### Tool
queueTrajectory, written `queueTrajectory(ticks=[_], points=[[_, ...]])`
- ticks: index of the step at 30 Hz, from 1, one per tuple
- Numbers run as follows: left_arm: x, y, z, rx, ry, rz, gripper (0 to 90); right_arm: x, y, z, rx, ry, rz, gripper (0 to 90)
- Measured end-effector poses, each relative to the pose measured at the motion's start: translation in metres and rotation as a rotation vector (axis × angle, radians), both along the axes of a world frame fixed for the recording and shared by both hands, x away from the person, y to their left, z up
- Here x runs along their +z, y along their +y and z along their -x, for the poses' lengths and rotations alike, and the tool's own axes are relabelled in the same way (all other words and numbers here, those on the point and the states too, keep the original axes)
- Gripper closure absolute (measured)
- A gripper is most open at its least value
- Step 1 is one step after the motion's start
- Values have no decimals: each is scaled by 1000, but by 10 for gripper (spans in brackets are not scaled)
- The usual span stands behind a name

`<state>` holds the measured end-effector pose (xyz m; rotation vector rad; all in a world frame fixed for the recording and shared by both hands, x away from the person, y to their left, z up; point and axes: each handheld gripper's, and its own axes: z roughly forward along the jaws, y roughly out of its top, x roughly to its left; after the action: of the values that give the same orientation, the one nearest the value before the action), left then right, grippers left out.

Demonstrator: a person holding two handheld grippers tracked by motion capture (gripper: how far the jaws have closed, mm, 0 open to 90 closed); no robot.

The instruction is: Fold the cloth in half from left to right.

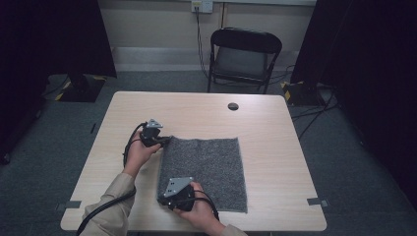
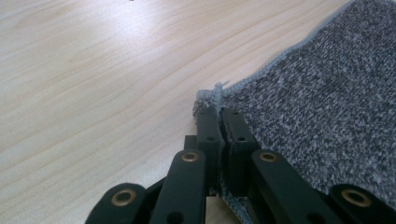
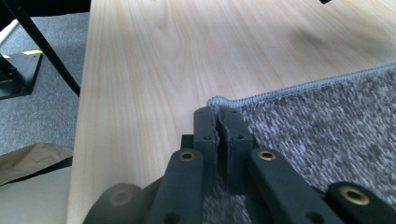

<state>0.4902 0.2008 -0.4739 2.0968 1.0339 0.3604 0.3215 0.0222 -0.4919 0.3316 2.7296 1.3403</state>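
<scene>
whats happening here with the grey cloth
A person at a wooden table holds a two-jaw gripper in each hand. The left gripper is shut on the far left corner of the grey cloth, and the right gripper is shut on its near left corner. The cloth lies spread flat on the table, with both pinched corners puckered up slightly between the jaws. A black folding chair stands beyond the table.

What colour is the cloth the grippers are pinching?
Speckled dark grey cloth with a paler grey edge, clearest in the left gripper view.
</scene>
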Motion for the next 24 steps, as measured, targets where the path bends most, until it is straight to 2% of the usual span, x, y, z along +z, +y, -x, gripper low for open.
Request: queueTrajectory(ticks=[24], points=[[15,3,0,8,3,31,874,10,0,0,2,15,-40,866]])
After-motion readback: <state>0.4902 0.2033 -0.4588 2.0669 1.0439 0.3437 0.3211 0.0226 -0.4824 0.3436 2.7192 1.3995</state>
